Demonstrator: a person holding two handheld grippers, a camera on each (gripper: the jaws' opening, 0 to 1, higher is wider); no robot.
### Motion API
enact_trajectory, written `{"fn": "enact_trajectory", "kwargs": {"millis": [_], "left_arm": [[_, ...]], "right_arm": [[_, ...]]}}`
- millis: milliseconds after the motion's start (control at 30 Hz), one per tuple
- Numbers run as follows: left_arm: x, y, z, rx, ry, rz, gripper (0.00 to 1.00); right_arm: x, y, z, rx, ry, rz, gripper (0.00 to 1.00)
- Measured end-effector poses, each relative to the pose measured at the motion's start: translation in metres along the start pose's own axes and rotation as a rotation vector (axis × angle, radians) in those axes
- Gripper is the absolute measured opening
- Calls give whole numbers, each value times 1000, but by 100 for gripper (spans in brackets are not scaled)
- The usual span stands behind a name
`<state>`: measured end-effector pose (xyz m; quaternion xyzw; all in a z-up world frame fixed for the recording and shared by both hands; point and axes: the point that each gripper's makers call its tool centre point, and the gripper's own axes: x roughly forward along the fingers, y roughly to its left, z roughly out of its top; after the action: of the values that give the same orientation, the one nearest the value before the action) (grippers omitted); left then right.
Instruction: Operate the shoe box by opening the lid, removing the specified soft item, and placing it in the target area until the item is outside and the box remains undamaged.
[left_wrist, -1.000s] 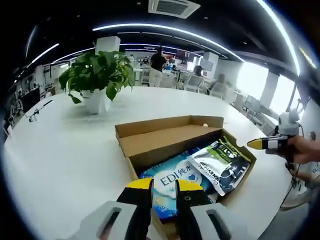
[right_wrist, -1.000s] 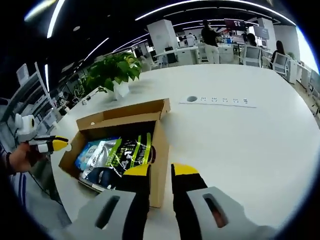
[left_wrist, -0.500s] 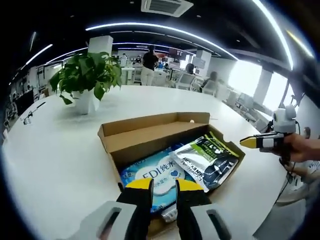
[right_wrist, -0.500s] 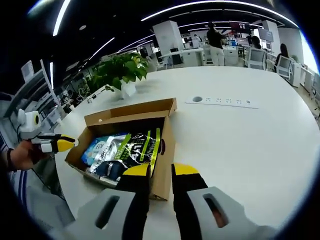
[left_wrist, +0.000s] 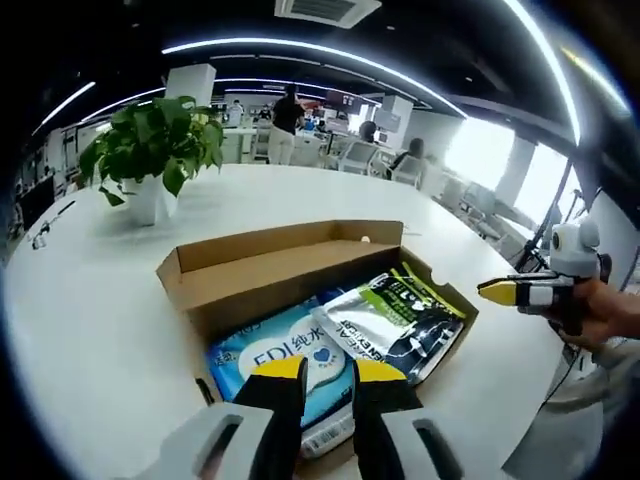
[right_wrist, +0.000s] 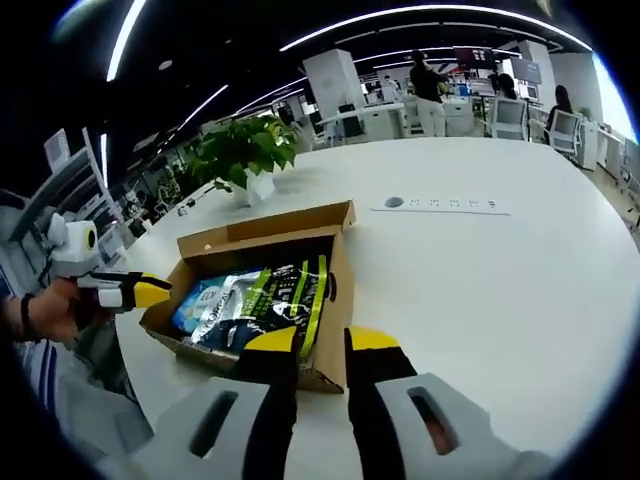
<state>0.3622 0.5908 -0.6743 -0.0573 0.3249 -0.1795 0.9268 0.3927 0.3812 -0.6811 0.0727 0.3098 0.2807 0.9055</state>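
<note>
An open cardboard shoe box (left_wrist: 300, 275) sits on a broad white surface (left_wrist: 90, 330) in a bright open-plan office, its lid flap folded back along the far side. Inside lie two soft packs side by side: a blue-and-white pouch (left_wrist: 285, 355) with printed lettering and, overlapping its edge, a silver, black and green pouch (left_wrist: 400, 320). The left hand-held gripper (left_wrist: 326, 372) hovers low over the box's near edge, its yellow-tipped jaws standing a narrow gap apart and grasping nothing. In the right gripper view, the right hand-held gripper (right_wrist: 322, 340) hangs just off one short end of the shoe box (right_wrist: 335, 300), its jaws likewise slightly parted and empty, with the green-striped pouch (right_wrist: 285, 300) visible within. Each view catches the opposite tool held in a person's hand (left_wrist: 605, 310) beside the box. A potted green plant (left_wrist: 150, 150) in a white pot stands well beyond the box, and a flush power-socket strip (right_wrist: 445, 205) is set into the surface farther off.
</note>
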Motion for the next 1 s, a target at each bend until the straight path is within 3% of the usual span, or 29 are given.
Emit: {"fn": "enact_trajectory", "kwargs": {"millis": [567,1000], "left_arm": [[37,-17,-22,-26,114,-58,18],[42,-26,-26,-51,131,-82,14]], "right_arm": [[-35,1,-20,32,-18,-8,20],[-46,-7,-30,57,-14,-30,20]]}}
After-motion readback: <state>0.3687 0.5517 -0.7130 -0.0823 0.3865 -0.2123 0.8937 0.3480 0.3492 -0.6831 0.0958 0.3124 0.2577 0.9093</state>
